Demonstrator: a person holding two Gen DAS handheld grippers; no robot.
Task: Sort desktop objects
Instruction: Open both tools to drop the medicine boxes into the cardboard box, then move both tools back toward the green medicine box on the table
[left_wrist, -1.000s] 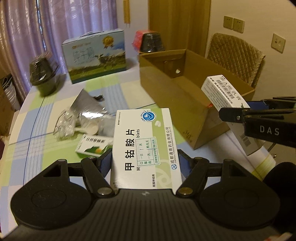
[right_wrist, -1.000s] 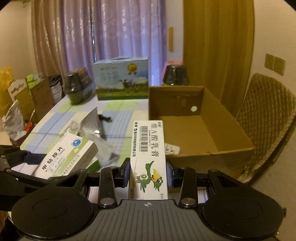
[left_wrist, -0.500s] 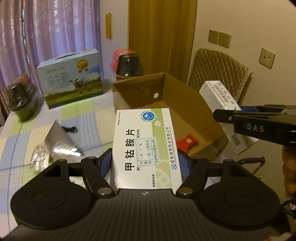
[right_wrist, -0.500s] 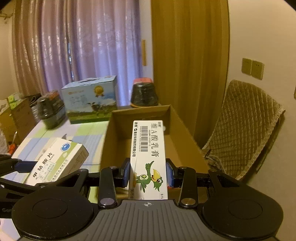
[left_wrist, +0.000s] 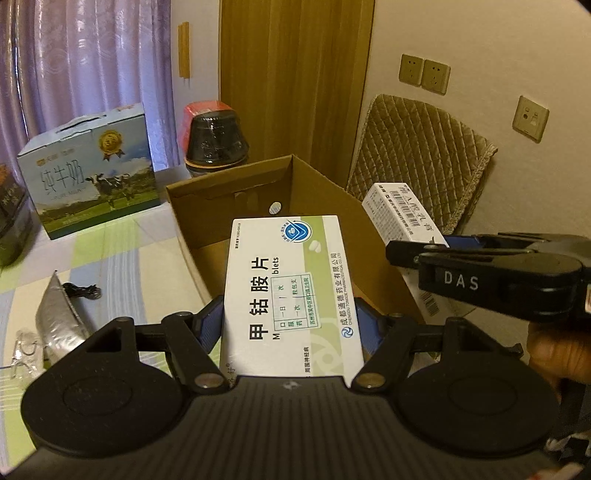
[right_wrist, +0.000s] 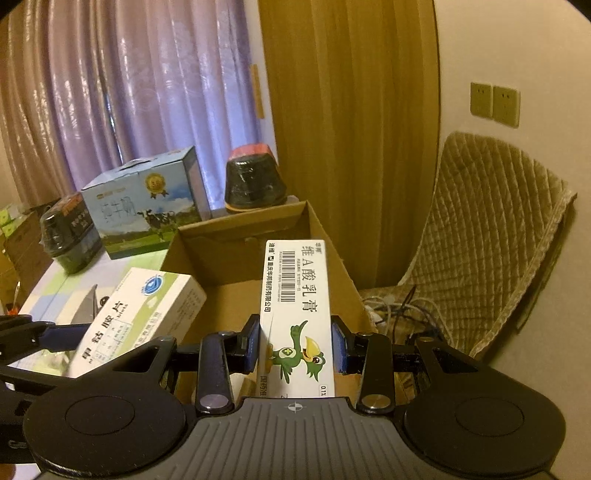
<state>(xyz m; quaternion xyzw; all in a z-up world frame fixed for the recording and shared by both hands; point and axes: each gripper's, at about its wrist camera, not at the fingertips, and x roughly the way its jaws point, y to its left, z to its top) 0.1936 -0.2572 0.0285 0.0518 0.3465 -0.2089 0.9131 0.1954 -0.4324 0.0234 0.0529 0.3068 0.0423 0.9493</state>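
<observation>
My left gripper (left_wrist: 290, 325) is shut on a wide white and green tablet box (left_wrist: 291, 288), held over the near part of the open cardboard box (left_wrist: 229, 199). My right gripper (right_wrist: 295, 343) is shut on a narrow white ointment box (right_wrist: 295, 306) with a green bird printed on it, held above the cardboard box (right_wrist: 236, 236) on its right side. In the left wrist view the ointment box (left_wrist: 402, 214) and the right gripper (left_wrist: 480, 277) show at the right. In the right wrist view the tablet box (right_wrist: 140, 314) shows at the left.
A blue milk carton (left_wrist: 88, 173) and a black wrapped pot (left_wrist: 216, 140) stand at the back of the chequered table (left_wrist: 110, 266). A silver foil pouch (left_wrist: 59, 321) lies at the left. A quilted chair (right_wrist: 491, 229) stands right of the table, with cables (right_wrist: 395, 310) on the floor.
Both grippers have risen and moved forward to the right, from the table in front of the cardboard box to above it. Each still holds its box.
</observation>
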